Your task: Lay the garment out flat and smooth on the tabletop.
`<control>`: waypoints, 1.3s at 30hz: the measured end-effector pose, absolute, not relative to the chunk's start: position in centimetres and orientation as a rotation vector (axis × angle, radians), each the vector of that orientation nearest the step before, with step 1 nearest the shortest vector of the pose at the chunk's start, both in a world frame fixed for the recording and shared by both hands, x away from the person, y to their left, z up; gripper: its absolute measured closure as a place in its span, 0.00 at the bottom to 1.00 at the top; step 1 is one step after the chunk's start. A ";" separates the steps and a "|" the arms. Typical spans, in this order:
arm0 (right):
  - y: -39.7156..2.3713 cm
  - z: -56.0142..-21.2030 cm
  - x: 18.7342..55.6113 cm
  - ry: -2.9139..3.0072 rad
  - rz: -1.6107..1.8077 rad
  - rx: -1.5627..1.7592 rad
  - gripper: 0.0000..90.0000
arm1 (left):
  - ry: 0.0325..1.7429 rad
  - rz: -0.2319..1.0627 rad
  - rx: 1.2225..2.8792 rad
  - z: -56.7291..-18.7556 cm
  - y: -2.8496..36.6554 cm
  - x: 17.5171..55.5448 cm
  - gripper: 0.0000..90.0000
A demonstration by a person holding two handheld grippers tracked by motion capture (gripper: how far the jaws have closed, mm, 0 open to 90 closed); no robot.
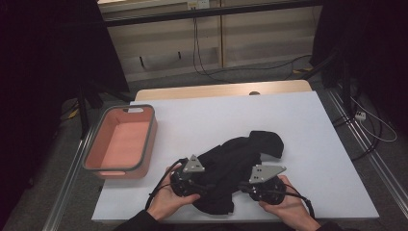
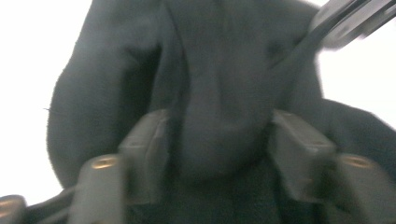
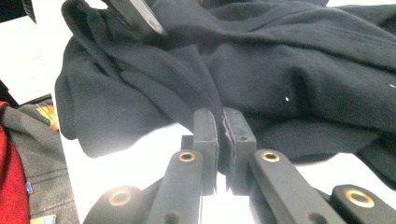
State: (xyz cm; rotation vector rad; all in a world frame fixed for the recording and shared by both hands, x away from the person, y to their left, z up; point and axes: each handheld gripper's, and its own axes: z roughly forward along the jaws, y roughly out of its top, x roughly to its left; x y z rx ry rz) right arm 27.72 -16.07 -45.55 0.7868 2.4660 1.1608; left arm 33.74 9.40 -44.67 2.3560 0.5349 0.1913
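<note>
Far left on the white table top [image 1: 308,144]: a salmon-pink bin with a grey rim [image 1: 98,139], empty, well apart from the work.

Left gripper [image 1: 188,179], held in the person's left hand [image 1: 166,199] at the near edge: the jaws stand partly open in the left gripper view, with a fold of the black fleece garment [image 2: 219,93] bulging between them. The pads do not look to be pressing on it; the picture is blurred, so light contact cannot be ruled out.

The garment [image 1: 235,163] lies crumpled at the near middle of the table, between the two grippers, one end trailing toward the far right.

Right gripper [image 3: 220,140], in the right hand [image 1: 288,204]: jaws nearly together, pinching a thin edge of the fleece [image 3: 327,70].

Step in hand, as judged: handling the garment by its near edge, probably to spread or fold it; the right side is gripped, the left side is loose. The next move likely calls for the left jaws to close on a fresh hold on that edge before any lift, or the cloth will slump to one side.

Room: dim. Wooden table edge [image 1: 216,90] beyond the white sheet, pale panelled wall behind, cables [image 1: 202,57] on the grey floor, metal rails along both sides.
</note>
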 end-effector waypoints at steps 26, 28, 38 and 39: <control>-22.9 -43.2 31.2 2.103 1.055 1.009 0.97 | 0.672 0.198 1.958 -37.1 12.9 37.7 0.95; -22.8 -42.8 32.1 2.077 1.053 0.999 0.97 | 0.698 0.182 1.959 -37.5 12.2 38.0 0.94; -22.7 -44.2 34.7 2.127 1.051 1.046 0.90 | 0.800 0.164 2.140 -42.3 12.1 38.9 0.85; -22.5 -44.4 34.5 2.143 1.049 1.036 0.88 | 0.802 0.163 2.166 -42.8 12.1 38.8 0.81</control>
